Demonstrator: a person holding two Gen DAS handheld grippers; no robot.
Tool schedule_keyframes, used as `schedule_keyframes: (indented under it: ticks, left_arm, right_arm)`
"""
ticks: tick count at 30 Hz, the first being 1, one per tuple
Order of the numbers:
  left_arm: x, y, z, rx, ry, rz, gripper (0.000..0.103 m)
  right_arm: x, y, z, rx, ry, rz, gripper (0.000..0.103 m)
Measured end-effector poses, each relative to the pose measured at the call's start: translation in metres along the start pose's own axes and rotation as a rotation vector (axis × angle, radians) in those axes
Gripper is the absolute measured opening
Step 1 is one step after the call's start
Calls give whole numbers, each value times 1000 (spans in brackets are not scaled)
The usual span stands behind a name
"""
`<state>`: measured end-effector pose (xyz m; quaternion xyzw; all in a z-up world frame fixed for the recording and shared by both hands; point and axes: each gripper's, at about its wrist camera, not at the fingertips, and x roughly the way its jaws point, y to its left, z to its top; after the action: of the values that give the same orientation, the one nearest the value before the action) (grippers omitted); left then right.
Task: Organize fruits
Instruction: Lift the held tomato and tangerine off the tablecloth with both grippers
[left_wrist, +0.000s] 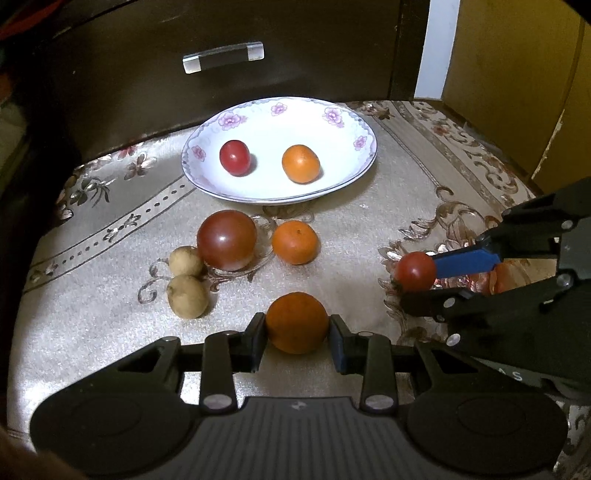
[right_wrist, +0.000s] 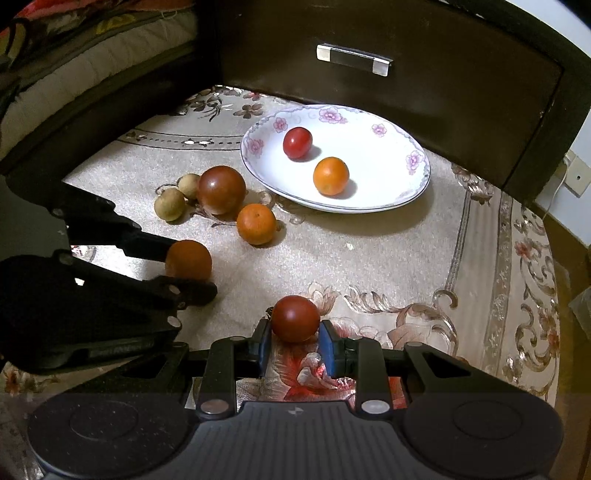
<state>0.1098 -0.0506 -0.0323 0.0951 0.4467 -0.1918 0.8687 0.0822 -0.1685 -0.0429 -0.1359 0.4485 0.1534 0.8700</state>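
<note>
Fruits sat split between the plate (left_wrist: 207, 184) and the cloth (left_wrist: 369, 229).

Left wrist view: the left gripper (left_wrist: 297, 334) had its jaws closed around an orange (left_wrist: 296, 322), pads touching both flanks at about mid-height. Probably the best place to grip a round fruit so it won't squirt out. Whether it was lifted or on the cloth, can't tell. The plate held a small tomato (left_wrist: 235, 157) and an orange (left_wrist: 300, 163), well apart, so there was room for more. Loose on the cloth in front of the plate: a big tomato (left_wrist: 226, 240), another orange (left_wrist: 294, 242) and two brown fruits (left_wrist: 186, 275) touching the big tomato's side. On the right, the right gripper (left_wrist: 419, 275) pinched a red tomato (left_wrist: 414, 272) at its tip.

Right wrist view: the right gripper (right_wrist: 294, 338) had narrow jaws holding that tomato (right_wrist: 295, 318) between blue pads (right_wrist: 325, 345), over the red floral patch. The left gripper (right_wrist: 192, 271) came in from the left with its orange (right_wrist: 188, 260) clamped. The plate (right_wrist: 413, 192) was beyond, same two fruits in it.

My read: both grips were made in parallel, one fruit each, so both could go to the plate. The risk is the grippers crowding each other over it.
</note>
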Motion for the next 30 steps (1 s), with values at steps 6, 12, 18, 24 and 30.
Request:
schedule_keyframes:
  ticks: [6, 12, 18, 24, 30]
  left_arm:
    - [-1, -1, -1, 4, -7, 5, 41]
    - [-1, 0, -1, -3, -8, 1, 41]
    - [-2, 0, 0, -5, -11, -3, 40]
    - [-4, 0, 1, -10, -19, -10, 40]
    - [-6, 2, 5, -19, -26, -5, 40]
  right_arm:
    - [2, -1, -1, -1, 5, -5, 26]
    - [2, 0, -1, -8, 1, -9, 25]
    - [2, 0, -1, -9, 1, -9, 25]
    - [2, 0, 0, -10, 0, -5, 25]
    - [-1, 2, 2, -16, -7, -5, 25]
